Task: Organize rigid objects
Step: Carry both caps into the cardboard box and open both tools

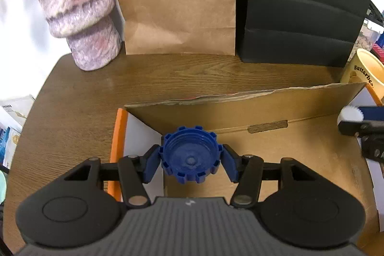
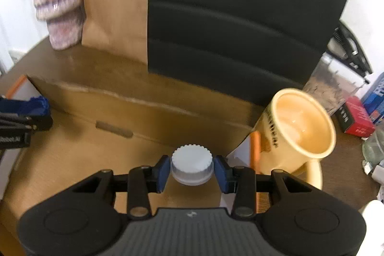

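**2 caps at the box, both tongs slack around them**

The left tongs [image 1: 190,160] point steeply down over the left end of an open cardboard box [image 1: 264,109]. A blue cap [image 1: 189,152] sits between their pads, hollow side up. The pads look parted, each just off the cap's notched rim rather than pressing on it. So the tongs are apart with the cap between them, not clamped. The box's left wall lies just left of them and its far wall just ahead.

The right tongs [image 2: 192,172] hang over the right end of the same box. A white cap [image 2: 191,160] sits between their pads, closed top up, with a thin gap at each pad. They too are apart and clamping nothing. A yellow mug [image 2: 304,121] stands just to their right, outside the box.

Whether either cap already rests on the box floor cannot be told.

Both caps are probably light, stiff moulded plastic that will neither crush nor bend. The blue cap's notches give the pads a good hold, so it is best taken across its width on 2 opposite lugs. The white cap has fine ribbing and a smooth skirt, which could slip. It is better gripped on the ribbed band, squarely across. Being light, either may bounce or roll if dropped from height.
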`<action>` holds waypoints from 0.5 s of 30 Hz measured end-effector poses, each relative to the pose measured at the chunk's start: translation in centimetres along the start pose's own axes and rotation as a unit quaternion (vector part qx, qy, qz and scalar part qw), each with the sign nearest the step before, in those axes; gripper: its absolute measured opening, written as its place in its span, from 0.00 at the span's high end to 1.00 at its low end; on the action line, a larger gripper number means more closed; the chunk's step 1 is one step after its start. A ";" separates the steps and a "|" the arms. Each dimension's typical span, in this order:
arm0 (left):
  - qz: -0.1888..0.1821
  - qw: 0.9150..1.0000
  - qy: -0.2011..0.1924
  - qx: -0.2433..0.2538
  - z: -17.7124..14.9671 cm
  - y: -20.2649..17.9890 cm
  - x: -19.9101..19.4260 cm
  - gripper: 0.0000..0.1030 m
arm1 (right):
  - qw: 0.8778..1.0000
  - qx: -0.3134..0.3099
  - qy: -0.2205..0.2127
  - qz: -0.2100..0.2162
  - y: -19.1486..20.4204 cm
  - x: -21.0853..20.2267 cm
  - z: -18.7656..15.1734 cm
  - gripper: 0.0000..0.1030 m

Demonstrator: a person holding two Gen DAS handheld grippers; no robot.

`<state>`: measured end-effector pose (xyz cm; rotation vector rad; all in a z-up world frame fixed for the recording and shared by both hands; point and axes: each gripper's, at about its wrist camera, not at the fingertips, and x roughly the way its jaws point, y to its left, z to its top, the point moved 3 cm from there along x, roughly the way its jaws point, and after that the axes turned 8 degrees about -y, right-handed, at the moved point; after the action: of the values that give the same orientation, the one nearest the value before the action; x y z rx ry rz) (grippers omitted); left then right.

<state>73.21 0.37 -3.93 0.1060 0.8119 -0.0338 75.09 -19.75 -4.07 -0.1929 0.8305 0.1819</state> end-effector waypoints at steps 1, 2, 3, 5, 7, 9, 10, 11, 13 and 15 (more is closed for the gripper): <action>0.000 1.000 -0.002 -0.005 0.1 0.2 0.0 0.40 | 1.000 -0.004 -0.002 -0.004 0.1 0.1 -0.1 0.49; 0.002 1.000 -0.006 -0.009 0.2 0.4 -0.1 0.34 | 1.000 -0.006 -0.003 -0.008 0.2 0.1 -0.1 0.43; 0.005 1.000 -0.011 -0.012 0.3 0.5 -0.4 0.31 | 1.000 -0.008 -0.004 -0.009 0.2 0.0 0.0 0.41; 0.003 1.000 -0.014 -0.014 0.5 0.6 -1.4 0.31 | 1.000 -0.008 -0.008 -0.011 0.1 -0.7 0.2 0.41; 0.002 1.000 -0.019 -0.018 0.8 1.0 -2.9 0.31 | 1.000 -0.005 -0.022 -0.008 0.0 -2.3 0.6 0.39; 0.000 0.999 -0.029 -0.020 1.1 1.4 -5.0 0.30 | 0.999 -0.004 -0.038 -0.004 -0.1 -4.9 0.9 0.37; 0.000 0.999 -0.035 -0.020 1.2 1.6 -6.3 0.30 | 0.999 -0.002 -0.048 -0.002 -0.2 -6.4 1.0 0.36; 0.000 0.999 -0.044 -0.020 1.3 1.8 -7.6 0.29 | 0.998 0.001 -0.060 0.000 -0.2 -8.0 1.1 0.34; 0.004 0.997 -0.069 -0.021 1.3 2.4 -10.7 0.29 | 0.996 0.009 -0.087 0.011 -0.2 -11.6 0.9 0.32; 0.010 0.995 -0.097 -0.020 1.0 2.8 -14.1 0.28 | 0.993 0.014 -0.115 0.019 0.0 -15.5 0.4 0.31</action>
<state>64.37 2.89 7.20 0.0721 0.6173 -0.0093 65.16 -20.99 7.75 -0.1274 0.6084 0.2247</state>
